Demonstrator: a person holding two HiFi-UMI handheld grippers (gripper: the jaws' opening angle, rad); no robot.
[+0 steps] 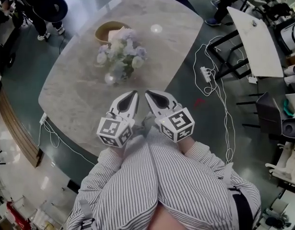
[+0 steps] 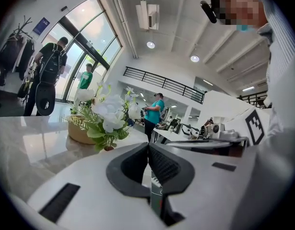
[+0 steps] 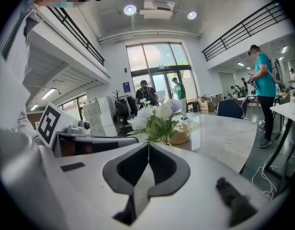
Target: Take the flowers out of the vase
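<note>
the flowers (image 1: 122,51) stand in the vase (image 1: 110,78) on the marble counter (image 1: 176,37), towards its far left, just in front of a tan bowl (image 1: 103,28). the left gripper (image 1: 134,93) and the right gripper (image 1: 148,94) hover side by side over the near edge, apart from the vase. the left fingers (image 2: 133,164) are pressed together on nothing, and so are the right fingers (image 3: 166,169).

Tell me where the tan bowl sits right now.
In the head view, the tan bowl sits on the marble table, left of centre. It is just behind the flowers as seen from the person.
</note>
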